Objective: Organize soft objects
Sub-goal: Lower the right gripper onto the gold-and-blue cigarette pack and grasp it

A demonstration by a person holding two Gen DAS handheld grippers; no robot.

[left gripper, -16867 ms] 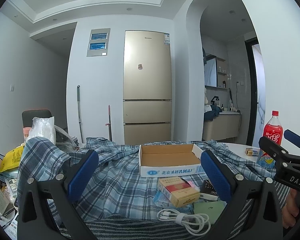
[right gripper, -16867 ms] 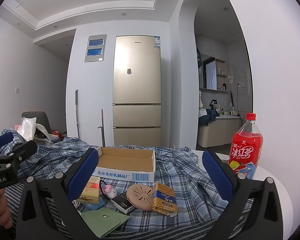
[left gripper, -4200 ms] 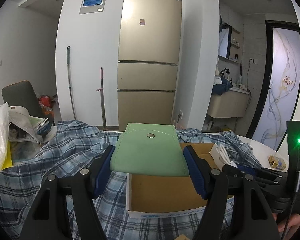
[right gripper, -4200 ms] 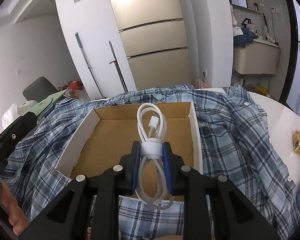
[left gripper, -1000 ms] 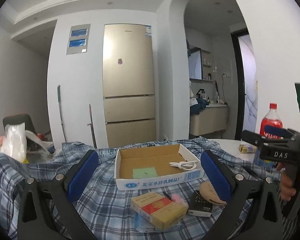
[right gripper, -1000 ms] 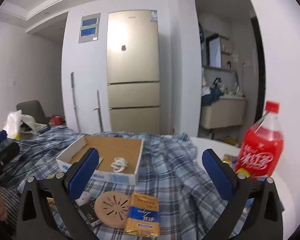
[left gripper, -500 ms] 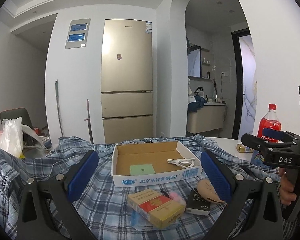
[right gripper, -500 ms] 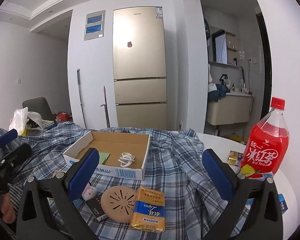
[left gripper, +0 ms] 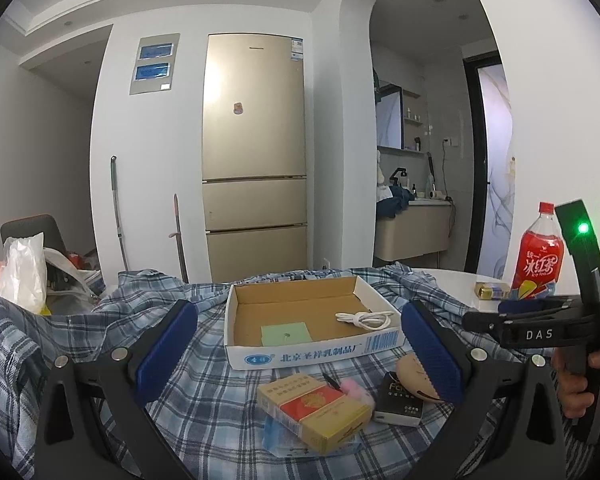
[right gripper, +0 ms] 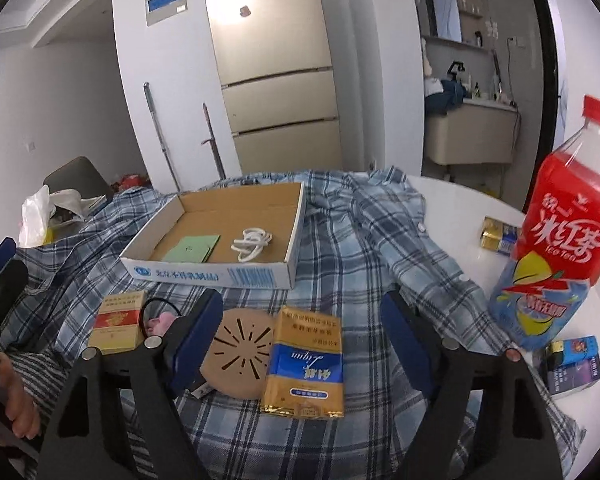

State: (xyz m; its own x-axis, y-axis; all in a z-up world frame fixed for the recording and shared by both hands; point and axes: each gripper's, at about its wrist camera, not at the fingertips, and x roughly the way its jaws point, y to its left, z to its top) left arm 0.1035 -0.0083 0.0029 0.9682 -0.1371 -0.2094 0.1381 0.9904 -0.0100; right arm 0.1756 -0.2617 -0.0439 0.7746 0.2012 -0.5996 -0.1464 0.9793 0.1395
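Right wrist view: the right gripper (right gripper: 300,332) at lower centre is closing its jaws, a tan disc (right gripper: 240,354) and gold packet (right gripper: 306,364) lying between them, untouched. Above, a cardboard box (right gripper: 216,274) on the plaid shirt (right gripper: 380,248) holds a green pouch (right gripper: 192,249) and a white cable (right gripper: 254,243). Left wrist view: the left gripper (left gripper: 300,350) gapes empty.

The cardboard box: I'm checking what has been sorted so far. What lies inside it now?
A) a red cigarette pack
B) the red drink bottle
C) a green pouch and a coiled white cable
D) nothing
C: the cardboard box holds the green pouch and, apart from it, the coiled white cable.
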